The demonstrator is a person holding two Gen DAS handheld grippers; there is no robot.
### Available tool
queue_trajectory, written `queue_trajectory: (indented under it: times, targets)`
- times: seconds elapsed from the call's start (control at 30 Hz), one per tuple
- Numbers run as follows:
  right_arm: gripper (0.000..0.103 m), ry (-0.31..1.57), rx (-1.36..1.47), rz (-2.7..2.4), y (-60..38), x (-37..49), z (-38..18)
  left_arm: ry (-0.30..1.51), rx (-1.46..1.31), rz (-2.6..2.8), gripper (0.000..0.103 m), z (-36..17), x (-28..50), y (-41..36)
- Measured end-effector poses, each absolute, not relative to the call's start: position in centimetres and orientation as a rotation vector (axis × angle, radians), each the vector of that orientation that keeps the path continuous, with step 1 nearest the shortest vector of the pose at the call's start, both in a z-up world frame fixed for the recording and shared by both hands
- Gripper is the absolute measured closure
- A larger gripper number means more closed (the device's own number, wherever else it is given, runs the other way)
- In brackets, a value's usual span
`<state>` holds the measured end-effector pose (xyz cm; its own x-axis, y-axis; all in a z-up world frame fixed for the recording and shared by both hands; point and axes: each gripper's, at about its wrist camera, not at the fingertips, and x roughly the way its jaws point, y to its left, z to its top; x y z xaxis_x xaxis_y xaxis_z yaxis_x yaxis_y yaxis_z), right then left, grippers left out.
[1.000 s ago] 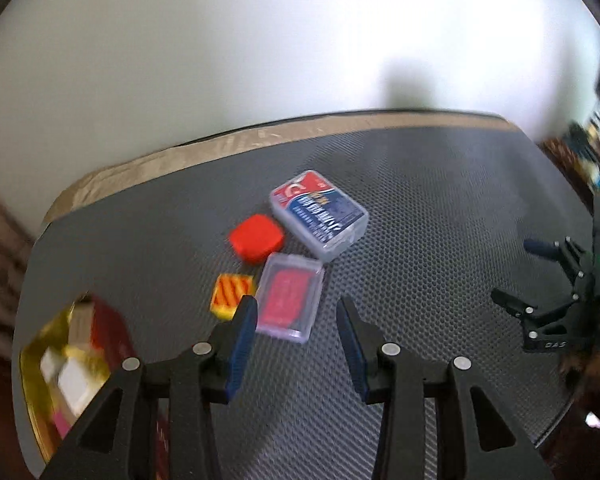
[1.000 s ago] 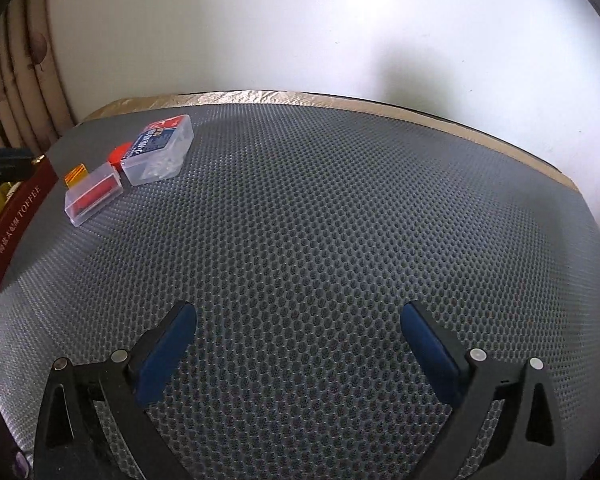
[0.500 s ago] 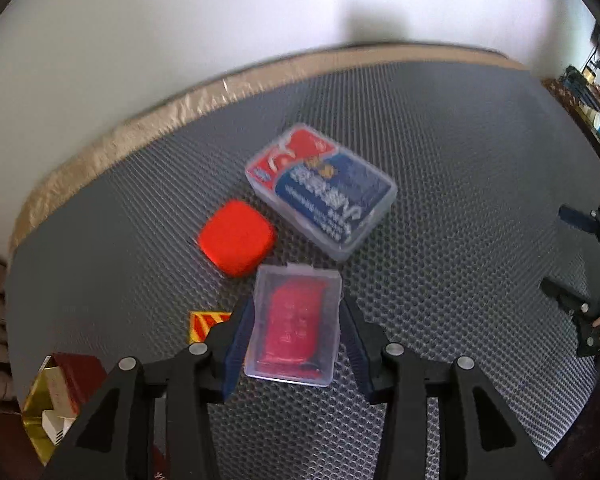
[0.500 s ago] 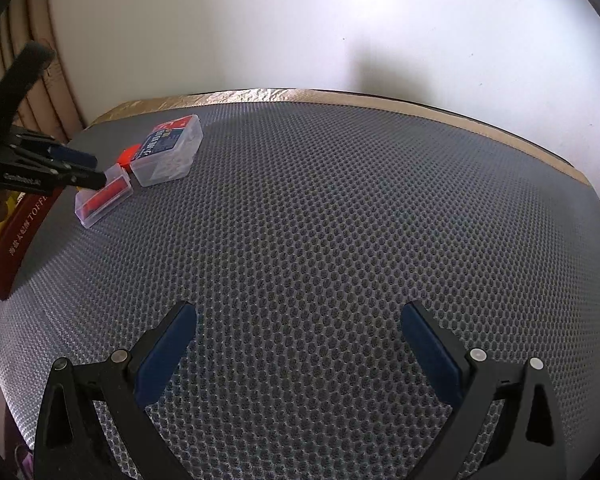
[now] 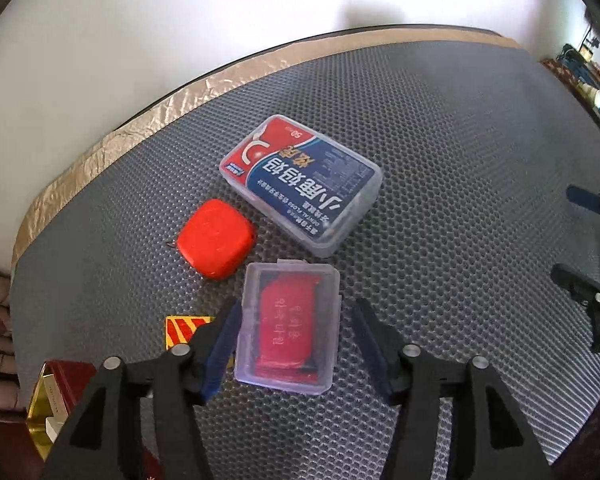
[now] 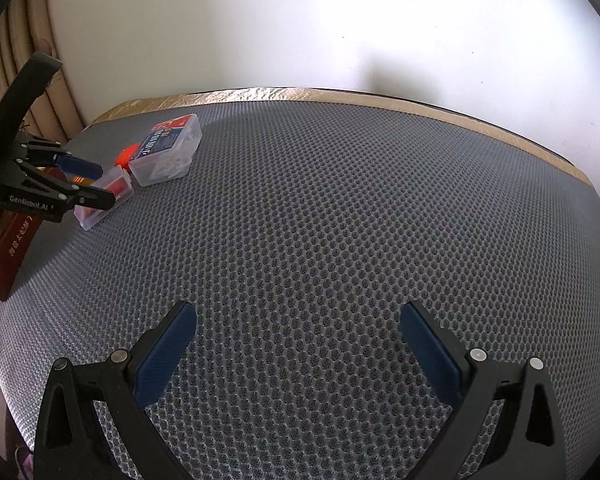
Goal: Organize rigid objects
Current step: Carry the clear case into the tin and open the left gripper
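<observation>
Striped tile (image 5: 184,326) half hidden — gold box (image 5: 46,404) cropped.

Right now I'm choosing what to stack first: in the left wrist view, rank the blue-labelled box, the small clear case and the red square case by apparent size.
1. blue-labelled box
2. small clear case, though it lies nearest the camera, so its true size against the box is unsure
3. red square case

The left gripper (image 5: 294,340) is coming down over the small clear case (image 5: 290,326) (red insert inside), its jaws opening wider, pads now flanking the case.
</observation>
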<state>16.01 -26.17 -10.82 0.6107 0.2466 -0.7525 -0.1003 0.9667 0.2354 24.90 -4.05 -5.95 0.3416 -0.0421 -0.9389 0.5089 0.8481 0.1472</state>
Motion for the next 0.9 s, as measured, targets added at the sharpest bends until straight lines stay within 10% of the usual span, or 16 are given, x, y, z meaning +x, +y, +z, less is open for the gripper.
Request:
queue_trajectory:
  times: [0.33,0.9]
  targets:
    - [0.001,0.896,0.177,0.203,-26.3,16.2,-10.9,1.192,0.257,-0.426,0.056,-4.7,22.0,-3.9]
    - [0.001,0.897,0.179,0.202,-26.1,16.1,-10.9,1.144,0.189,-0.410,0.043,-3.9,20.4,-3.8]
